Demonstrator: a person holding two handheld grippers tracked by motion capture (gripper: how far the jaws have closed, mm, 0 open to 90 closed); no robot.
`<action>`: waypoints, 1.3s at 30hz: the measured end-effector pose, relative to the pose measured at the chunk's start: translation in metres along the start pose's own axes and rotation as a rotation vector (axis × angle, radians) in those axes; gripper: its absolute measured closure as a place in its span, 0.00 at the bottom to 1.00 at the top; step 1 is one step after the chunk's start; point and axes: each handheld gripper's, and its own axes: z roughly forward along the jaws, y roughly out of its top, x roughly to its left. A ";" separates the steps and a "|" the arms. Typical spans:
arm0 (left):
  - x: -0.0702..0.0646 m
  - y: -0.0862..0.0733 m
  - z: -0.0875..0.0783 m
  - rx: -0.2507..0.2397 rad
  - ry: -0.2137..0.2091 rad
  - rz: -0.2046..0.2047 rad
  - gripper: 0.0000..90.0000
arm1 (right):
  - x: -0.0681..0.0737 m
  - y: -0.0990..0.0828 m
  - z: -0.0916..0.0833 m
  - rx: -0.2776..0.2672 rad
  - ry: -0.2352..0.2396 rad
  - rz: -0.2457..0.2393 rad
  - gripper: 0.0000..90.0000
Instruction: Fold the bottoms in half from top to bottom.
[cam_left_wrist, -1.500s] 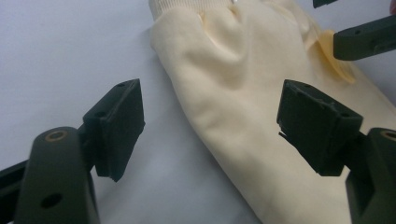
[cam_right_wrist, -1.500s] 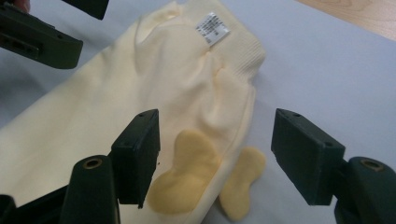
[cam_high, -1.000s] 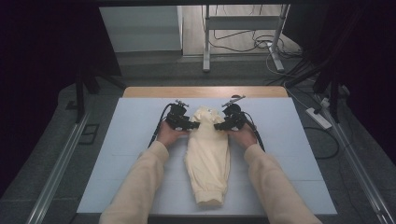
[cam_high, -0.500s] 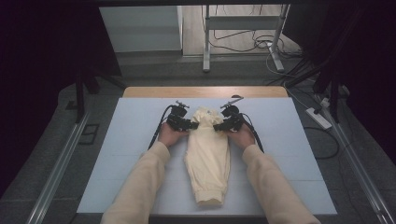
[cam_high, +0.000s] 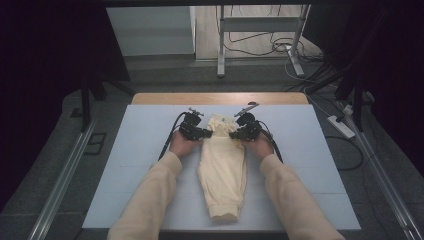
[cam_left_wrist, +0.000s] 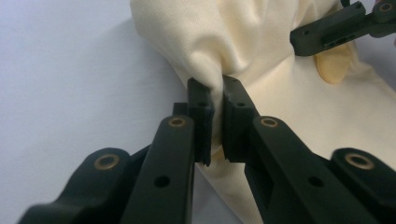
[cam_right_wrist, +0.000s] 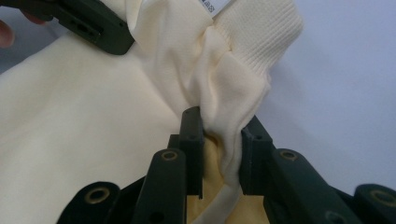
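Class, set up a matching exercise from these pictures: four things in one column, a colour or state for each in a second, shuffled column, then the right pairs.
Things:
1. left gripper
2. garment
3. table mat
4. ribbed cuff

Colours or states:
A. pale blue, flat under the cloth
B. cream, folded long and narrow
C. jaws pinching a fold of cloth
D. knitted ridges, beside a white label

Pairs: 1-C, 2-B, 3-A, 4-D
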 end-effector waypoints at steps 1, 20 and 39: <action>-0.001 0.000 -0.001 -0.002 0.001 0.003 0.92 | 0.000 0.001 -0.002 -0.001 0.000 -0.003 0.83; -0.010 0.009 -0.021 -0.054 -0.015 0.045 0.93 | 0.000 0.005 -0.023 -0.042 0.006 -0.006 0.85; -0.024 0.034 -0.053 -0.100 0.000 0.102 0.93 | 0.006 0.029 -0.058 -0.093 -0.038 -0.052 0.86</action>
